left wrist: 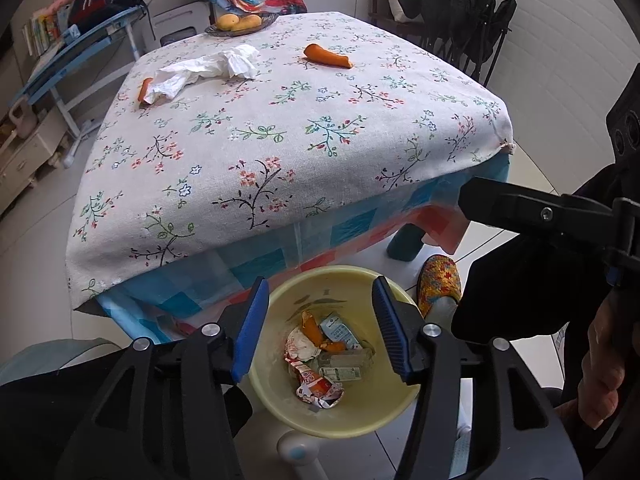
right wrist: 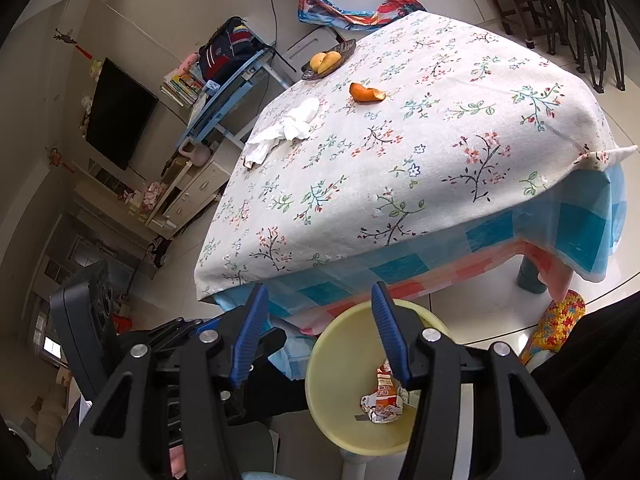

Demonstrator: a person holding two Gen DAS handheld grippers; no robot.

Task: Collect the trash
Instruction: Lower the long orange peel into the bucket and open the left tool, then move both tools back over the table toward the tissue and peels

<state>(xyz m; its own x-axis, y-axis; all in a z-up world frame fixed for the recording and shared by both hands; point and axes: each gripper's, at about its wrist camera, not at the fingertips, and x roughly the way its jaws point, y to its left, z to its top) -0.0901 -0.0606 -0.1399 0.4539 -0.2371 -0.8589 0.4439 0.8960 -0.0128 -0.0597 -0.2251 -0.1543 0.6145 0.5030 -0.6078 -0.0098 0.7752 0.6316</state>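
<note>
Bin: the yellow bin point(left wrist: 276, 384) sits on the floor at the desk point(left wrist: 280, 152) edge, handy for drops, already holding wrappers point(left wrist: 318, 390) and peel.
Left gripper point(left wrist: 320, 328): above the bin, jaws wide, holding nothing.
Right gripper point(right wrist: 318, 332): beside it, jaws wide, empty.
Left to collect: crumpled tissue point(left wrist: 208, 70) and orange peel point(left wrist: 328, 56), far across the desk.
Fruit bowl point(left wrist: 240, 24): at the back corner, probably not trash.

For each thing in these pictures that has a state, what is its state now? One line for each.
left tongs: open, empty, above the bin.
right tongs: open, empty.
yellow bin: on the floor, partly filled with wrappers and peel.
white tissue: crumpled, on the table.
orange peel: on the table, not collected.
small peel piece: beside the tissue, touching it.
fruit dish: holds yellow fruit.
</note>
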